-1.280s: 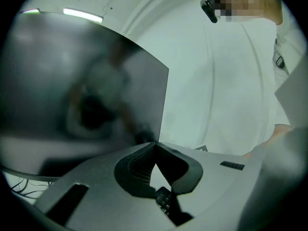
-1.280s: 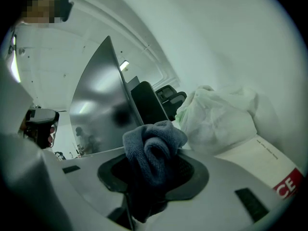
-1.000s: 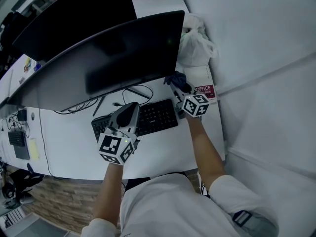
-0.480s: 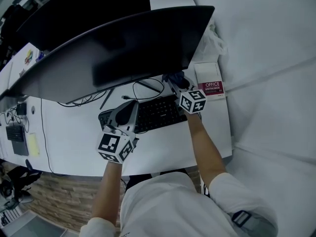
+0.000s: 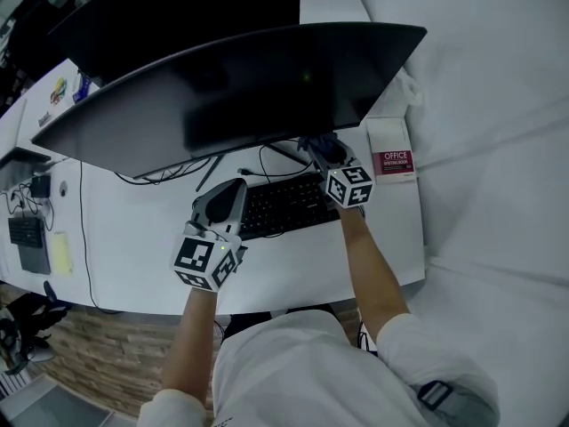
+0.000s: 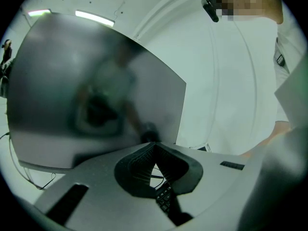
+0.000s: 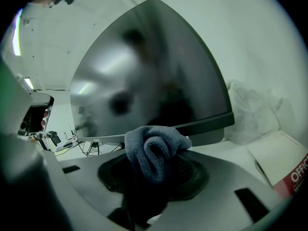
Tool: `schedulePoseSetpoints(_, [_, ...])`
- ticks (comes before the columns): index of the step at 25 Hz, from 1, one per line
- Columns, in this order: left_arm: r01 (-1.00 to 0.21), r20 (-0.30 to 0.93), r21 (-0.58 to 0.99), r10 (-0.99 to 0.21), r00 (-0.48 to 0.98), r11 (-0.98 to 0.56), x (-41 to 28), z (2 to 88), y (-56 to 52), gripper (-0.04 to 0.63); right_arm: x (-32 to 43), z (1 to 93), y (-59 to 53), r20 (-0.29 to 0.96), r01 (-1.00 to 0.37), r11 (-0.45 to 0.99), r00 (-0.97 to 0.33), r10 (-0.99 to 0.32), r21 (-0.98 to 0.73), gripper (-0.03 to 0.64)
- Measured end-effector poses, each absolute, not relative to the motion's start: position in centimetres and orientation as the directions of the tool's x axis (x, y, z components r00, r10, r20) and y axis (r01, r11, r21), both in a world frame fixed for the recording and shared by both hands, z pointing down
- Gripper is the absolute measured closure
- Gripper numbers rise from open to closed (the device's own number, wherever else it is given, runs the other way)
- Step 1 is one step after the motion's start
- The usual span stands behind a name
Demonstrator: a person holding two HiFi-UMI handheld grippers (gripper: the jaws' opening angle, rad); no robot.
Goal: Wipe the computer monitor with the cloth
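Cloth (image 7: 153, 154) has come in under the monitor (image 5: 240, 96)
Right gripper (image 5: 324, 152) jaws clamp it below the monitor's edge (wiping seemingly not begun); left gripper (image 5: 233, 192) jaws closed, empty.

White tabletop (image 5: 133, 238), black keyboard (image 5: 283, 205) lying on it, dark cables (image 5: 267, 160) looped just behind, white-and-red box (image 5: 393, 157) printed OFFICE at right, crumpled plastic bag (image 7: 250, 110) behind it

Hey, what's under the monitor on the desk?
Black cables trail below the monitor, with the keyboard just in front. The screen covers the desk further back.
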State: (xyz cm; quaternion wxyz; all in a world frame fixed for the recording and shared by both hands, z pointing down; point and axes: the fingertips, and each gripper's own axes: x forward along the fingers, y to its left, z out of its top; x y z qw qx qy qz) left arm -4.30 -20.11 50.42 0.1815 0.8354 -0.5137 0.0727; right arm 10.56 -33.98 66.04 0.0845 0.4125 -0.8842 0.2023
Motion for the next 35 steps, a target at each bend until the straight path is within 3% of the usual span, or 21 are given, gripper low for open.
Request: schedulePoseSetpoints(35, [-0.953, 0.286, 0.243, -0.926, 0.247, -0.179, -23.8, 49.9, -13.4, 0.589, -13.9, 66.0, -26.7, 0.328, -0.616, 0.730, -0.783, -0.529, -0.294, 0.454])
